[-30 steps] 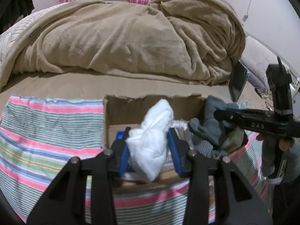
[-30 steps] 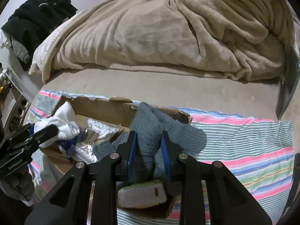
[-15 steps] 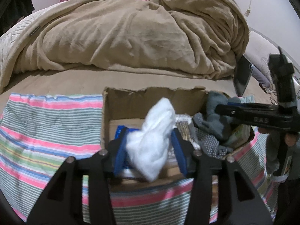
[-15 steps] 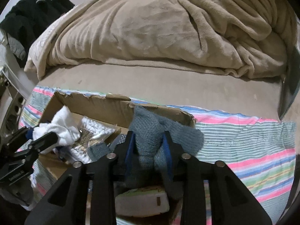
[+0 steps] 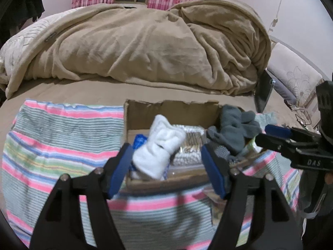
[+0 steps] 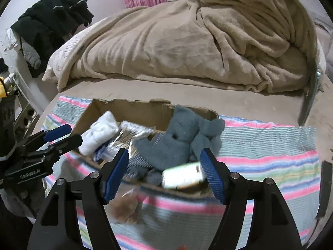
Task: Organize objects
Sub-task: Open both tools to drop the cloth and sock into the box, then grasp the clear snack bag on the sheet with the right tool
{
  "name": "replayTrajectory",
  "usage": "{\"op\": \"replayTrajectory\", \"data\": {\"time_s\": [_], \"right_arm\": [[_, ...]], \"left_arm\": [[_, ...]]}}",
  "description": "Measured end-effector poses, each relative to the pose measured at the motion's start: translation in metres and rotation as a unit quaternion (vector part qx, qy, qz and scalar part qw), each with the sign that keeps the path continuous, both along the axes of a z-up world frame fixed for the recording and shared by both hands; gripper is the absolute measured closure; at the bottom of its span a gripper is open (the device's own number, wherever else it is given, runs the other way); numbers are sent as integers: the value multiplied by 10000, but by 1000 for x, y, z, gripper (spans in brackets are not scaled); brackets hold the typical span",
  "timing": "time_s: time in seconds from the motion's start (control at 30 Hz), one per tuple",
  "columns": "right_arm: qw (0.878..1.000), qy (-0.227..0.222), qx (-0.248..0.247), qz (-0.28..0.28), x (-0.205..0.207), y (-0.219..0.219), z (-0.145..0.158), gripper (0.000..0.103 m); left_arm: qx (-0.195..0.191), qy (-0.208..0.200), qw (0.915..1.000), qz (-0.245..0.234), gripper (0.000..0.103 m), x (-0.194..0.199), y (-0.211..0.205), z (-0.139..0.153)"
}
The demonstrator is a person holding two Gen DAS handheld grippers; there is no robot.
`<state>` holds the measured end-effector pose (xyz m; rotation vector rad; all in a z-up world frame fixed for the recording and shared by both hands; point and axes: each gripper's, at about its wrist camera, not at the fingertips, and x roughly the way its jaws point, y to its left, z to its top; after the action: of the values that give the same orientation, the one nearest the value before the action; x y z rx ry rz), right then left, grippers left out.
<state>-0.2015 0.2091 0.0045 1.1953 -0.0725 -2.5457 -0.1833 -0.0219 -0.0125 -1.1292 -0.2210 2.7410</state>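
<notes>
An open cardboard box (image 5: 170, 108) (image 6: 124, 108) sits on a striped cloth (image 5: 62, 137) (image 6: 270, 145) on the bed. A white sock bundle (image 5: 158, 150) (image 6: 100, 133) lies in its left part, leaning on the front wall. Grey socks (image 5: 235, 129) (image 6: 181, 137) lie in its right part, over the rim. My left gripper (image 5: 166, 170) is open and empty just in front of the box. My right gripper (image 6: 164, 173) is open and empty at the front wall.
The box also holds a clear pack of cotton swabs (image 5: 189, 143) (image 6: 133, 133) and a pale green packet (image 6: 183, 176). A rumpled beige blanket (image 5: 145, 48) covers the bed behind. Dark clothes (image 6: 52, 20) hang at the left.
Both grippers have opened and pulled back. The left let go of the white sock bundle and the right let go of the grey socks; both now lie in the box.
</notes>
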Motion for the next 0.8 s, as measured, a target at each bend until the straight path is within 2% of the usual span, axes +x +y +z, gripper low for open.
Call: {"op": "replayTrajectory", "data": {"time_s": [0.17,0.47,0.8], "right_arm": [[9998,100,145,110,22,-14,2,29],[9994,125,126,282,51,-27,2,29],[9982,-134,257,517,59,-49,-25,29]], "left_arm": [[0,94,9999,49,29,26,-2,8],[-59,180,9998,31,28,72,-1,16],[-114,96,9996,246,28,100,-14,2]]}}
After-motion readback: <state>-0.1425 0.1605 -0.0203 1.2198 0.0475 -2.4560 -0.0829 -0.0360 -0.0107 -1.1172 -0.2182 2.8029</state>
